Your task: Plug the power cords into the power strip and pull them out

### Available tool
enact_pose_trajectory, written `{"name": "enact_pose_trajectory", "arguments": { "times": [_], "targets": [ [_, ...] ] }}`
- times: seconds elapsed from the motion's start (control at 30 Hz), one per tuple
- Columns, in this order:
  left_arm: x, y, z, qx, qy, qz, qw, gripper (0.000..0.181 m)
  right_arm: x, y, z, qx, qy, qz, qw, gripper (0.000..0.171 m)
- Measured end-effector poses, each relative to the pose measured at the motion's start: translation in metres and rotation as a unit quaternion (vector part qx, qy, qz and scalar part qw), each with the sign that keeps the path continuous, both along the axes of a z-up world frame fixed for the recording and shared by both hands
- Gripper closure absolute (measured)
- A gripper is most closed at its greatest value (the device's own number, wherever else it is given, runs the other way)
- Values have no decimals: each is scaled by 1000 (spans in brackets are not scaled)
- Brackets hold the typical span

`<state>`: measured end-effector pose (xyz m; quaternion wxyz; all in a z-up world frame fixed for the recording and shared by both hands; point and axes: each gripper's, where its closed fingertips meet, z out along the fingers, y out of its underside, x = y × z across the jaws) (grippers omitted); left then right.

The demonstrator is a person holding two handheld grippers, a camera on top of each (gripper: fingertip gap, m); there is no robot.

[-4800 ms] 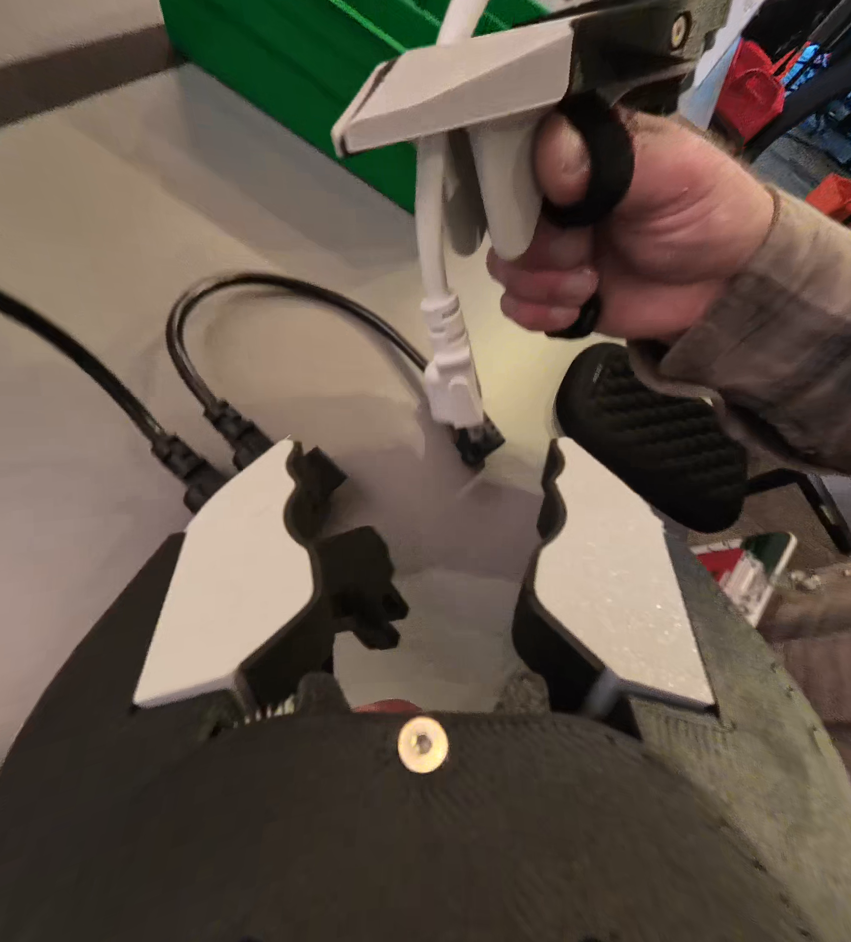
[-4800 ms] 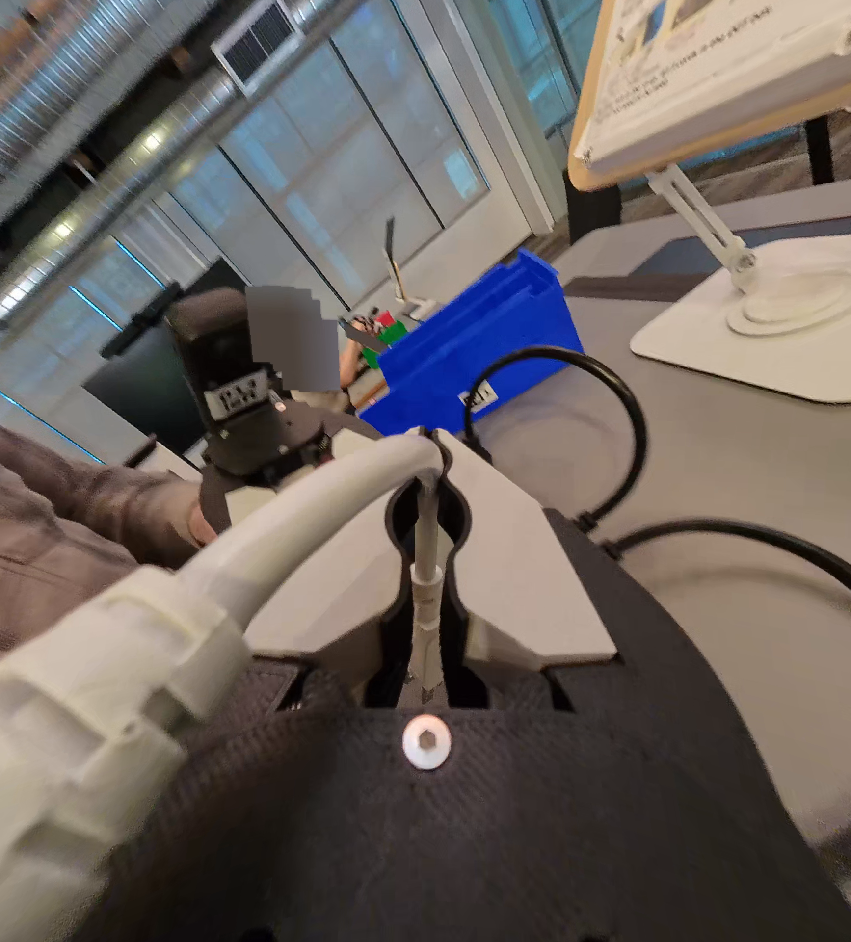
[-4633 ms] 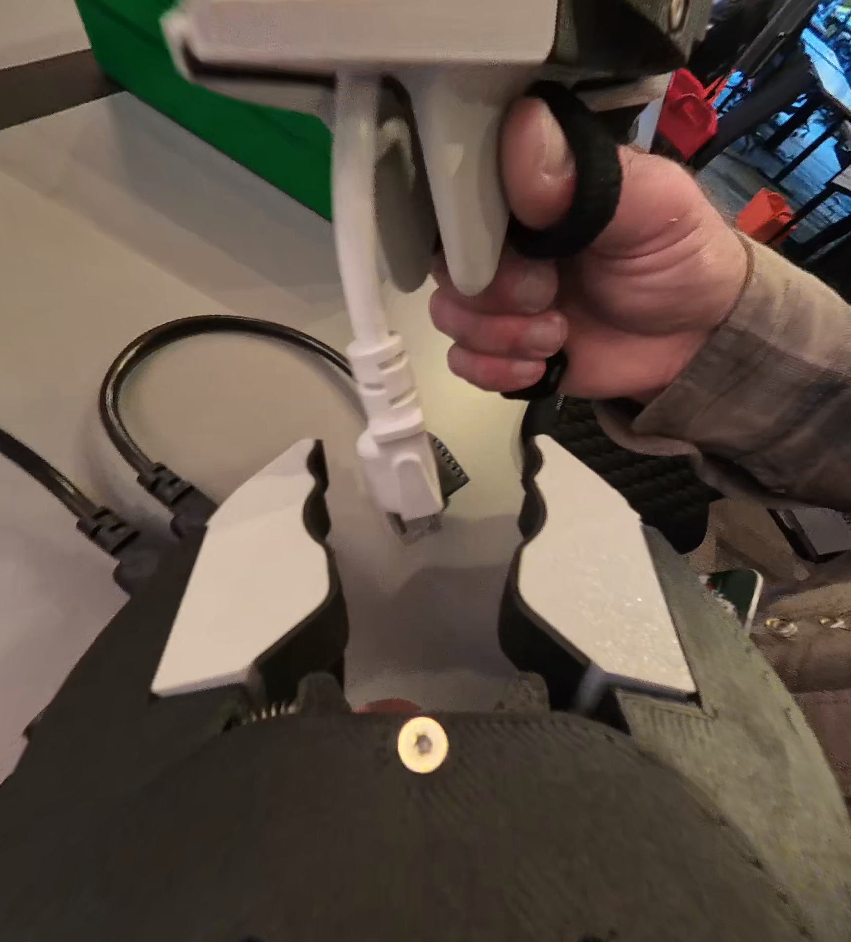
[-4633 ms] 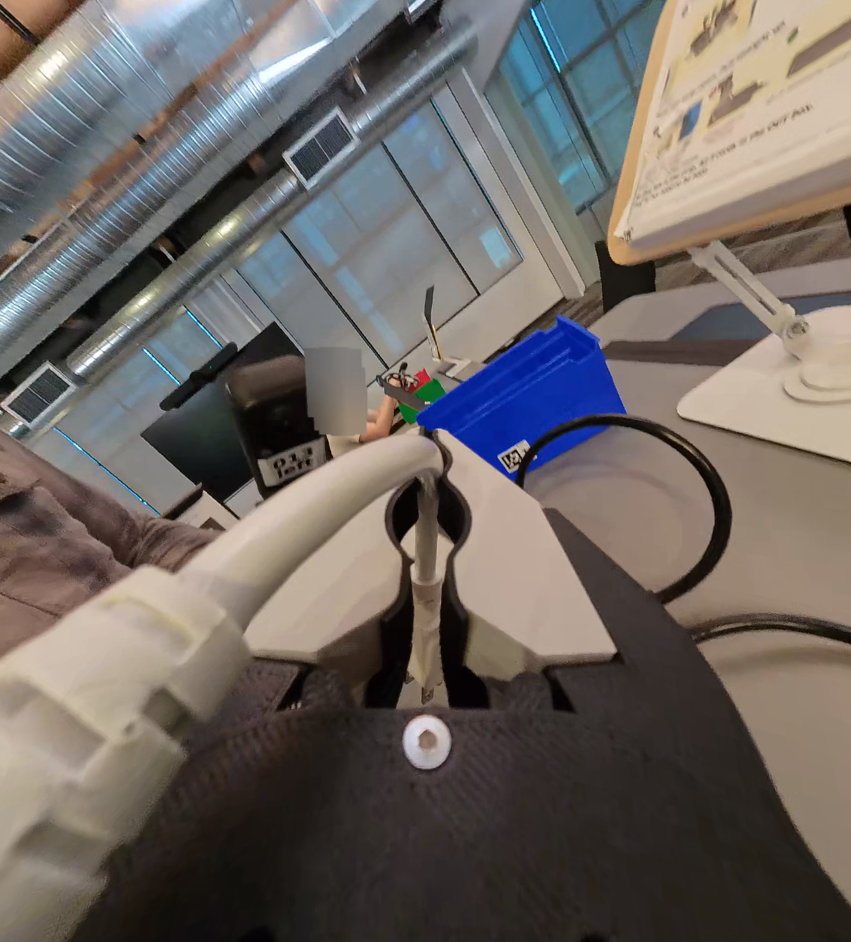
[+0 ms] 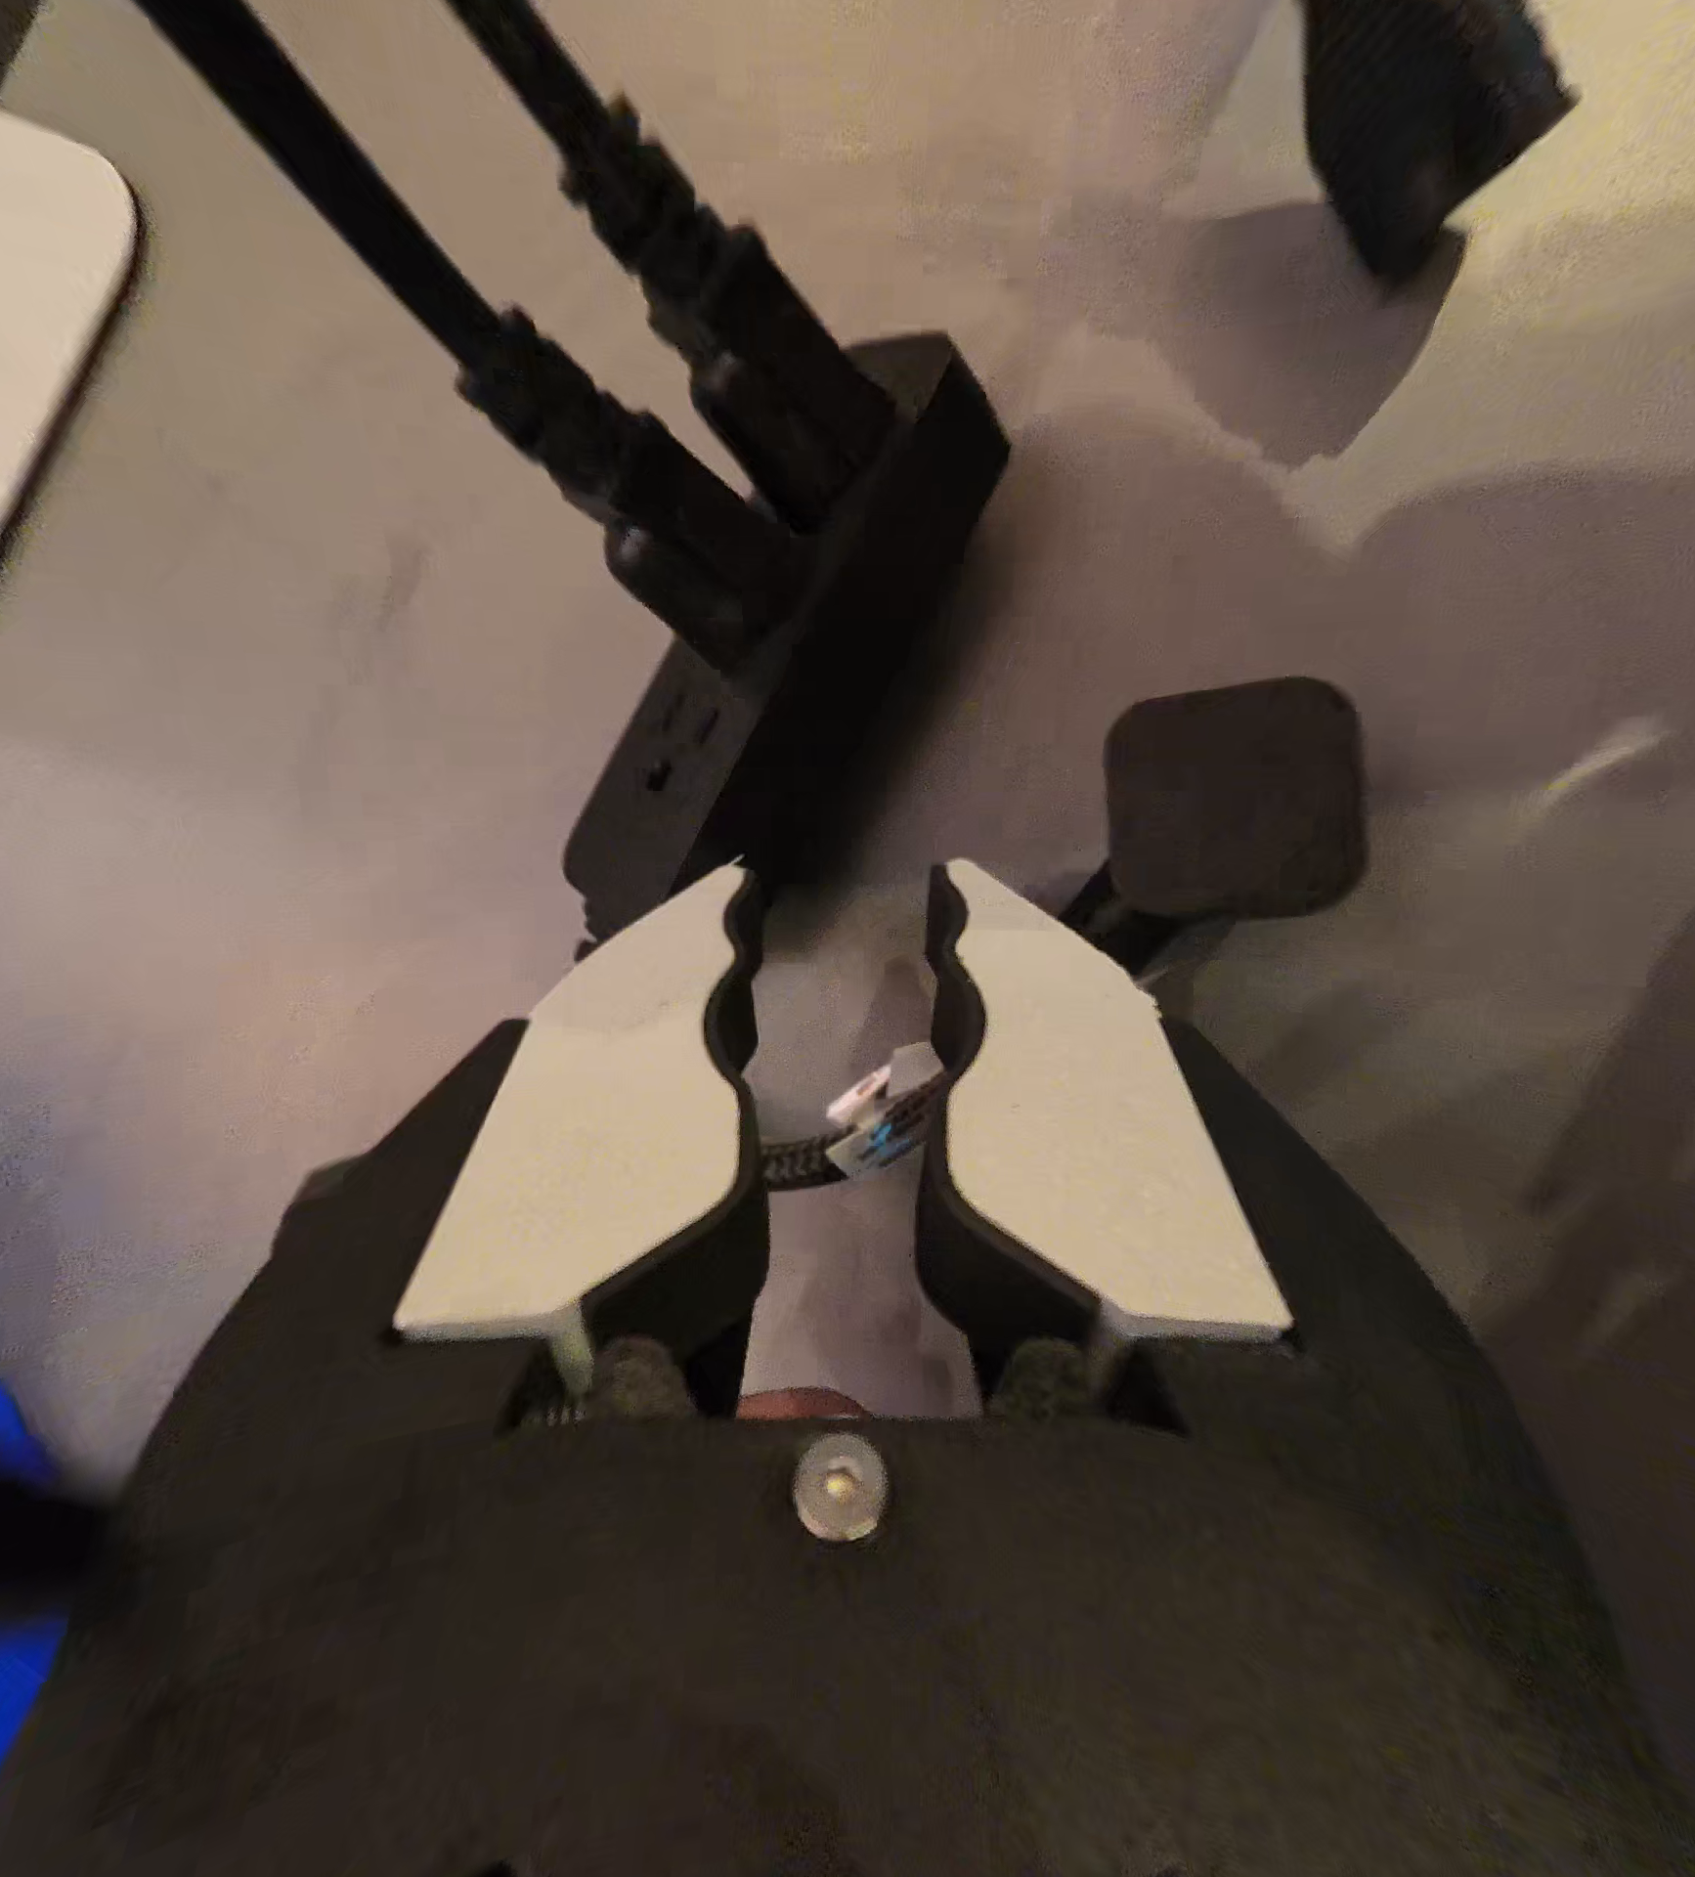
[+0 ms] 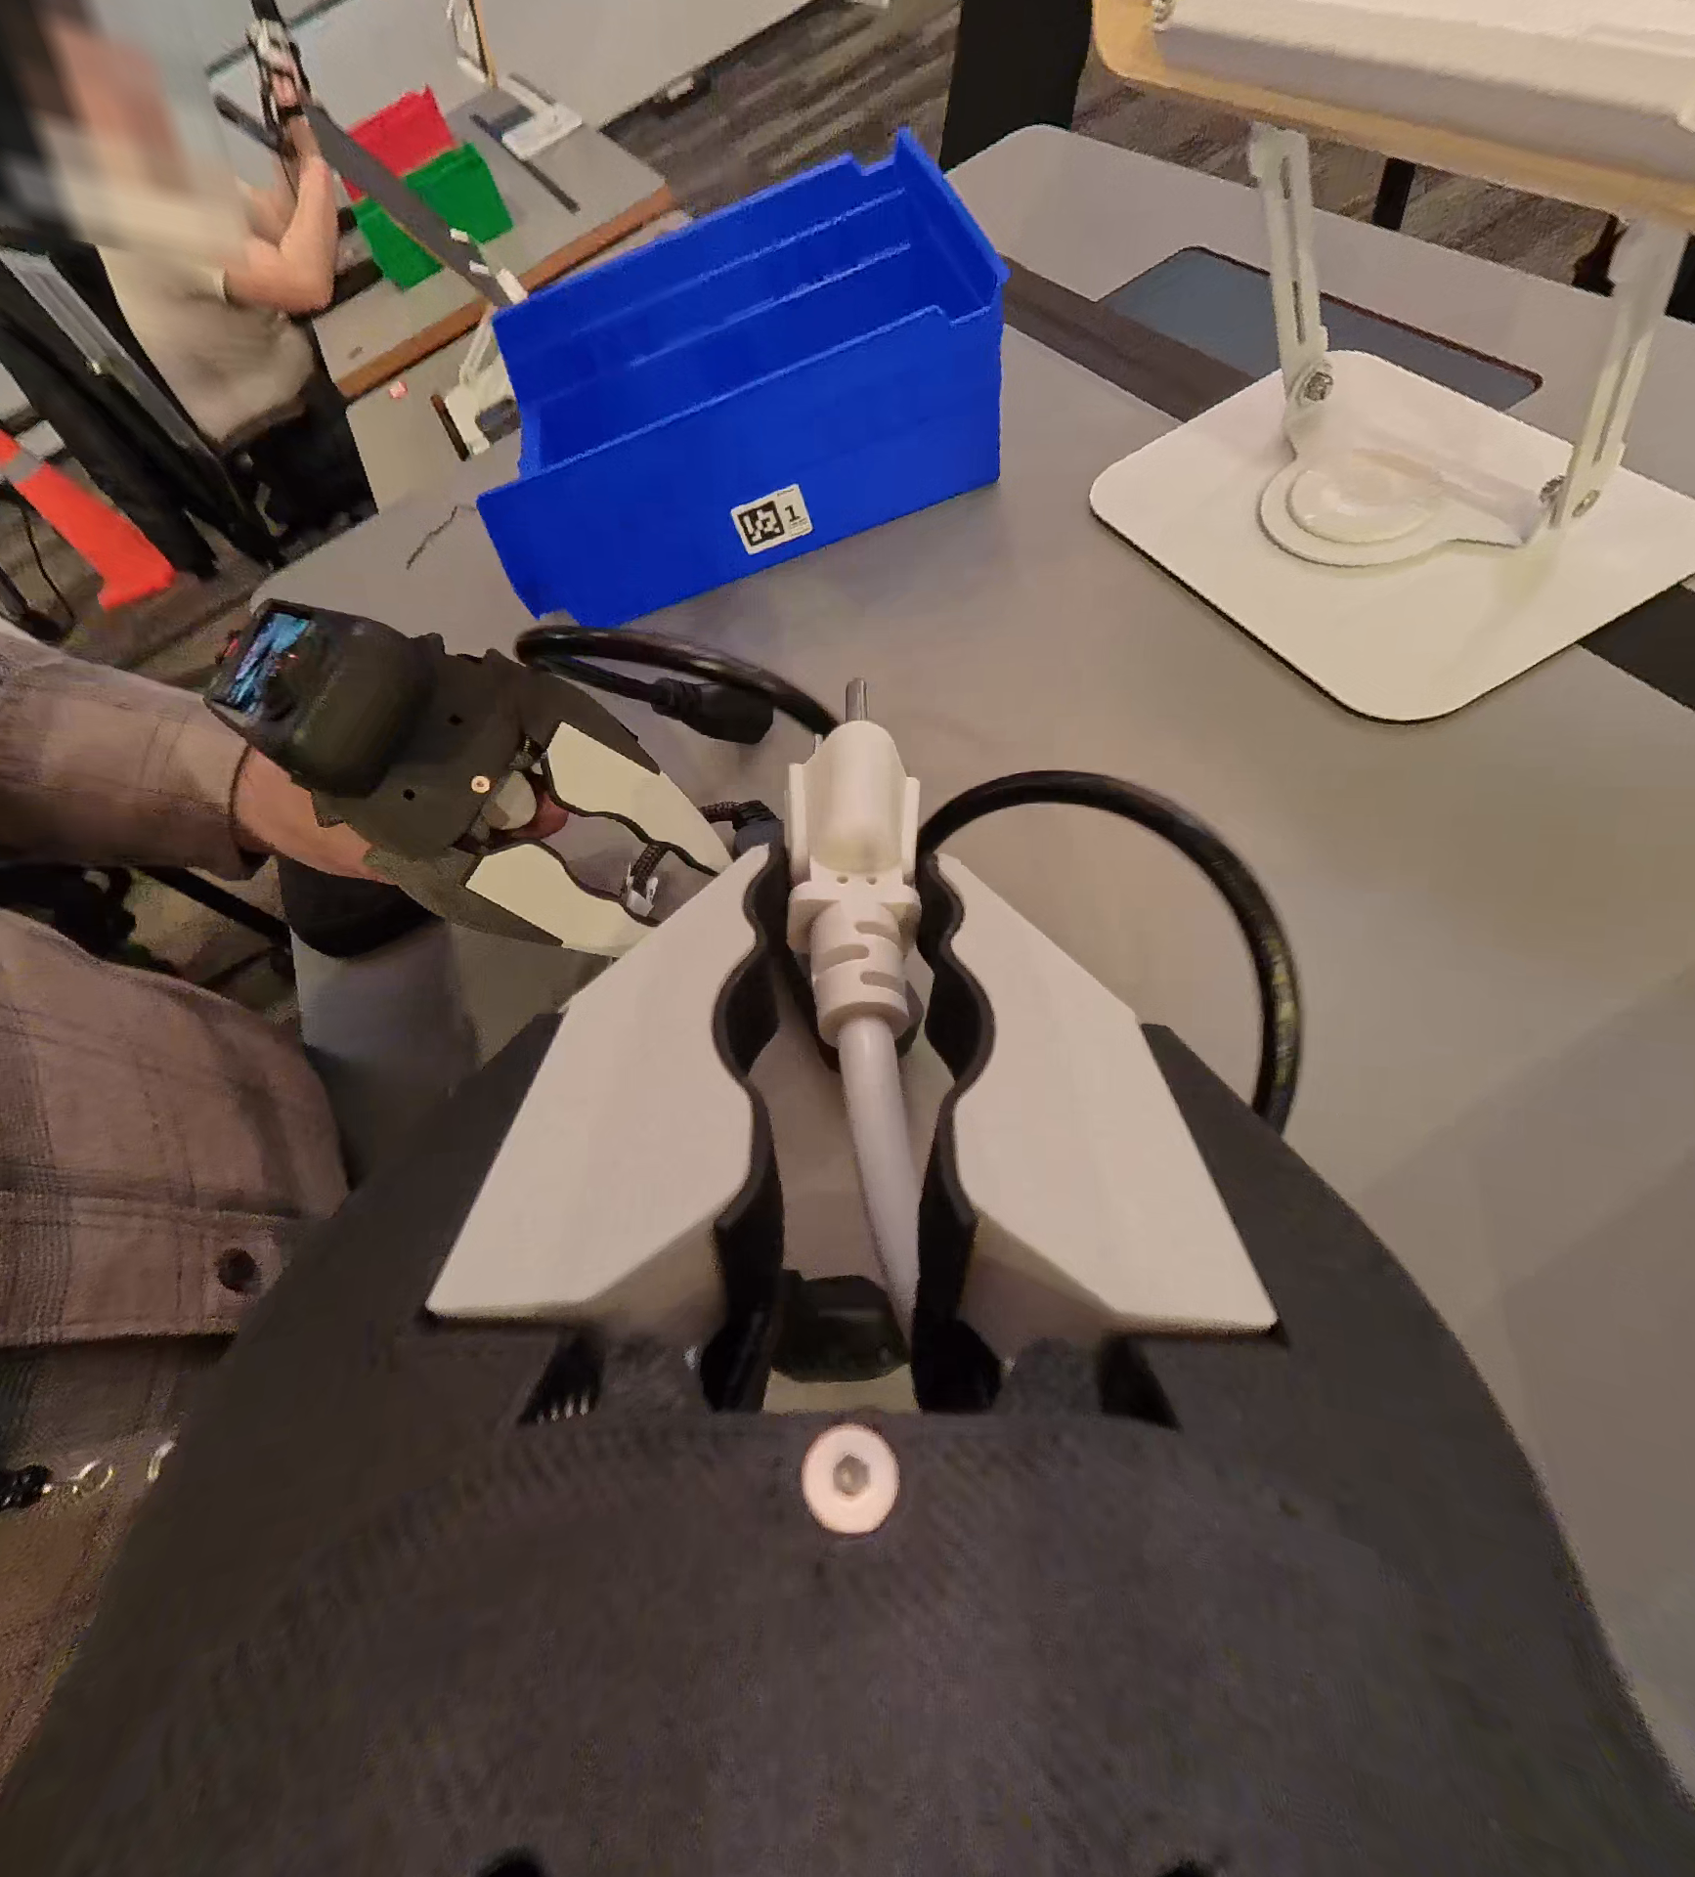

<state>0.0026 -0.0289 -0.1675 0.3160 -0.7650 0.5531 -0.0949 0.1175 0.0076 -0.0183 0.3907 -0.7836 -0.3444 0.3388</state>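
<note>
The left gripper hangs almost straight down over the desk, jaws partly apart around a braided cable connector; whether they pinch it I cannot tell. Just beyond its fingertips lies the black power strip, with two black power cords plugged into its far end and one outlet bare at the near end. To the right of the strip sits a square black adapter. In the right wrist view this gripper sits out from a plaid sleeve near the desk's left edge, a blue bin behind it.

The right gripper is clamped on the white plug, prongs pointing forward and slightly up, cord running back between the jaws.

The step looks like seating the white plug. It would go best by tipping the prongs down, squaring them to the bare outlet, and bracing the strip while pressing straight in.
</note>
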Motion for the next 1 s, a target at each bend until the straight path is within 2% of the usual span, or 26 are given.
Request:
{"name": "enact_pose_trajectory", "arguments": {
  "times": [0.17,0.37,0.6,0.7,0.77,0.83,0.93,1.0],
  "targets": [
    [-7,-4,-9,-3,19,14,1000,154,-11,-3,11,3,-35,40,999,148],
    [-2,-6,-13,23,22,14,999,167,-25,4,22,3,-93,73,993,148],
    [-8,3,-5,68,-1,65,996,146,-40,3,-8,-44,-149,101,983,148],
    [-11,10,4,88,-33,95,991,124,-44,-1,-16,-55,-153,103,981,148],
    [-10,12,7,88,-44,93,991,119,-44,-1,-20,-61,-152,101,981,148],
    [-5,12,11,95,-51,77,991,116,-44,0,-23,-68,-150,100,981,148],
    [6,7,13,102,-40,32,993,127,-43,1,-25,-70,-153,99,981,148],
    [9,6,9,76,-43,20,996,129,-43,2,-23,-69,-153,99,981,148]
  ]
}}
